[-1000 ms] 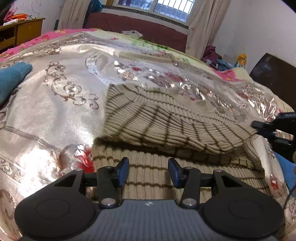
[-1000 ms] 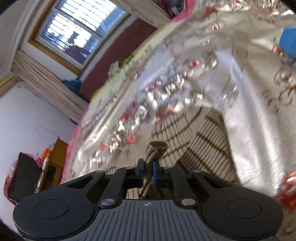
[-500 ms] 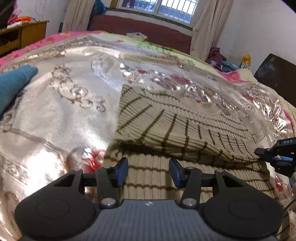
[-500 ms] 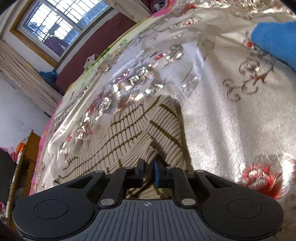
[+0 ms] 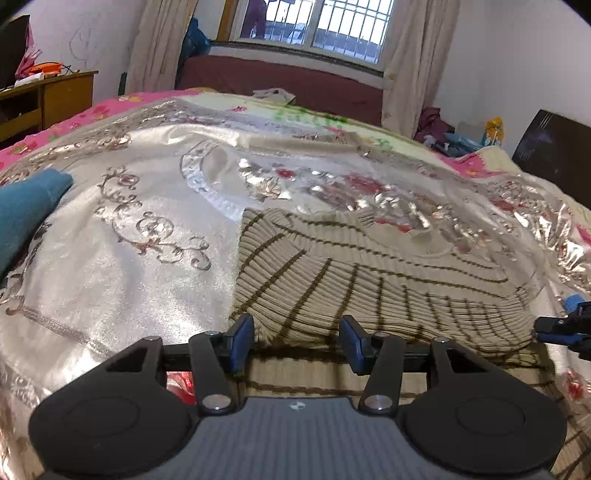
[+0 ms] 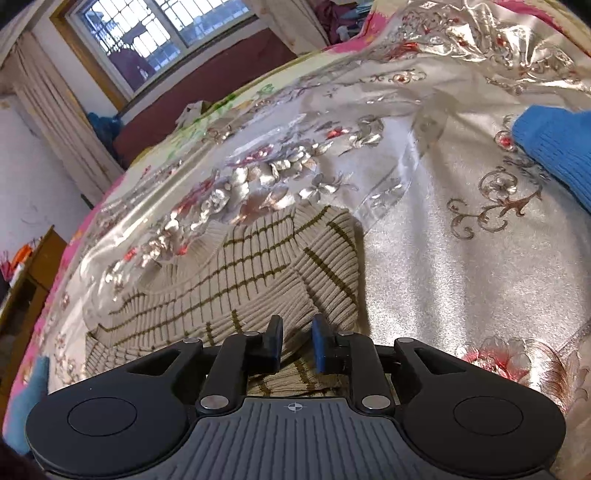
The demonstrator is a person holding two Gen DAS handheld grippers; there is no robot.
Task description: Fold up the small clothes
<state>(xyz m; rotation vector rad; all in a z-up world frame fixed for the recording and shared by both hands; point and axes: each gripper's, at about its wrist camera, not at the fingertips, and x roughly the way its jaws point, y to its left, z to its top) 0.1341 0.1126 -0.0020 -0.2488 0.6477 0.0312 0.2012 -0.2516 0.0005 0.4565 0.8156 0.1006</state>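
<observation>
Beige ribbed knit sweater with thin olive-brown stripes lies on the bed, spread over a shiny silver-white bedspread with embroidered scrollwork and red flowers. One part of the garment is folded over the rest, so a doubled layer with a rounded fold edge sits on top of the flat lower layer near the cameras; in the right wrist view the same sweater shows its ribbed neckline toward the far left and a folded panel running down its right side.

Left tool hovers low over the near edge of the sweater with its blue-padded fingers spread wide apart — nothing is between them. Right tool sits just above the sweater's near right part, its fingers parted by a narrow gap and gripping nothing; its tips also show at the right edge of the left wrist view, just beside the fold's right end.

A teal folded cloth lies on the bedspread well to the left of the sweater, and a bright blue knit garment lies well apart on the right. At the far end stand a barred window with beige curtains and a dark red headboard-like panel; a wooden desk stands at the far left.
</observation>
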